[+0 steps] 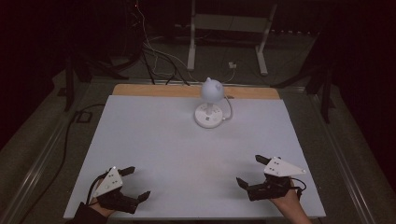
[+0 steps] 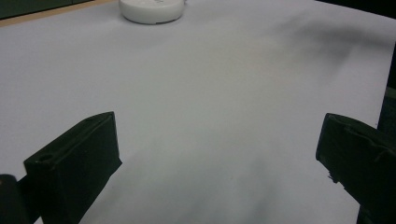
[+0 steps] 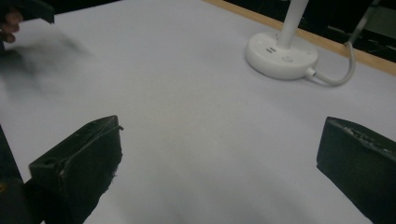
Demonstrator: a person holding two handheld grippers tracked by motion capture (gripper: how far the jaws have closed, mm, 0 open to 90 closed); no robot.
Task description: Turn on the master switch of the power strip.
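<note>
A white desk lamp (image 1: 210, 105) stands on a round base near the table's far middle, its rounded head turned down and a white cable looping off its right side. Its base (image 2: 150, 10) sits at the top of the left gripper view, and in the right gripper view the base (image 3: 281, 57) carries small buttons. My left gripper (image 1: 136, 183) rests open at the near left of the white table top (image 1: 177, 154), nothing between its jaws. At the near right, my right gripper (image 1: 251, 171) is open too and holds nothing.
A wooden strip (image 1: 159, 90) runs along the table's far edge. Behind it, on the dark floor, lie loose cables (image 1: 156, 56) and the white legs of a stand (image 1: 226, 35). Dark tripod legs (image 1: 77, 70) stand at far left and far right.
</note>
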